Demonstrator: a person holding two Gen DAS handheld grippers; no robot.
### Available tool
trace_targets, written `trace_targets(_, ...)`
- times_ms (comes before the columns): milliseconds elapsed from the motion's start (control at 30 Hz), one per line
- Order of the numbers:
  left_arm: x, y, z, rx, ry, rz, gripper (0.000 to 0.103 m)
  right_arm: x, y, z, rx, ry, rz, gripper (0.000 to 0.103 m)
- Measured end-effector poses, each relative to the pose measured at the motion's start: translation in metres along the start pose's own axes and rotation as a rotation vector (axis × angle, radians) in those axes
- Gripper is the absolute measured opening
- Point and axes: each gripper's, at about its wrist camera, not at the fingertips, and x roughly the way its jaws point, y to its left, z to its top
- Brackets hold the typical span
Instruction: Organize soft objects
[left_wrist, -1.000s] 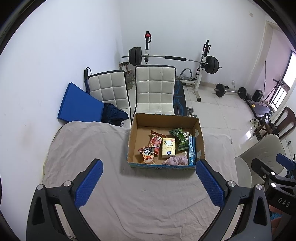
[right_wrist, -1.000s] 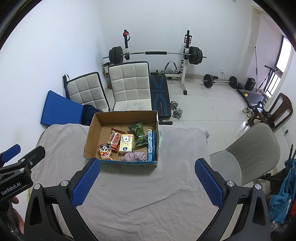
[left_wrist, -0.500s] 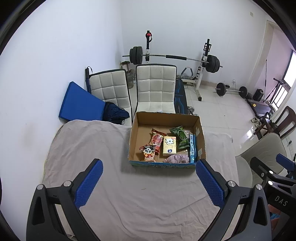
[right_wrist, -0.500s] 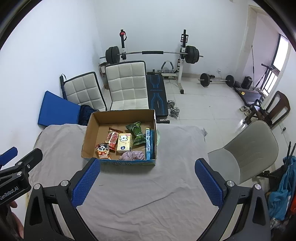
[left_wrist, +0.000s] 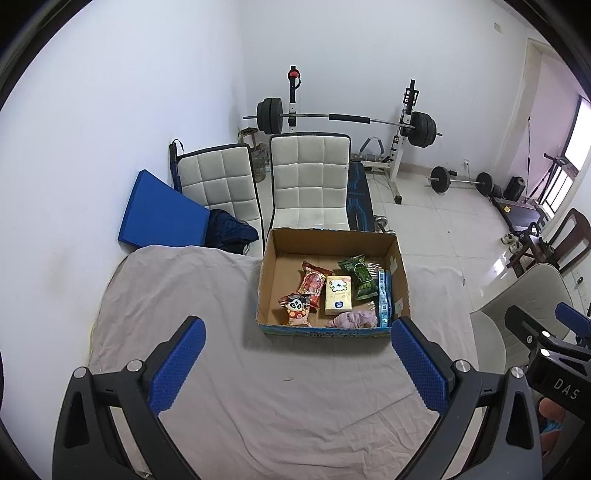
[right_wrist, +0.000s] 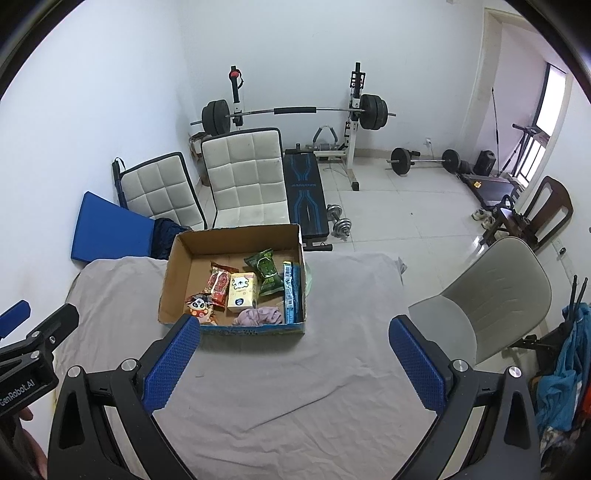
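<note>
Both empty, spread grippers have pulled back; blue packet (left_wrist: 384, 297) lies lengthwise away.

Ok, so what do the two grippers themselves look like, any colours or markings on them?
Both match: black angular frames with cut-out openings and silver bolts, each finger ending in a blue pad with a dimpled texture. The left gripper shows in the right view as a black body with white "GenRobot.AI" lettering. The right gripper shows in the left view with white "DAS" lettering. No cables or sleeves are visible.
</note>
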Motion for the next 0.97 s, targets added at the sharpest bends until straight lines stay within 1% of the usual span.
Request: trace_targets(967, 0.0001, 0.0001, 0.0032, 0.004, 0.0, -0.002, 0.103, -0.0064, 0.0038, 0.0013, 0.001, -0.009, 0.008, 0.103)
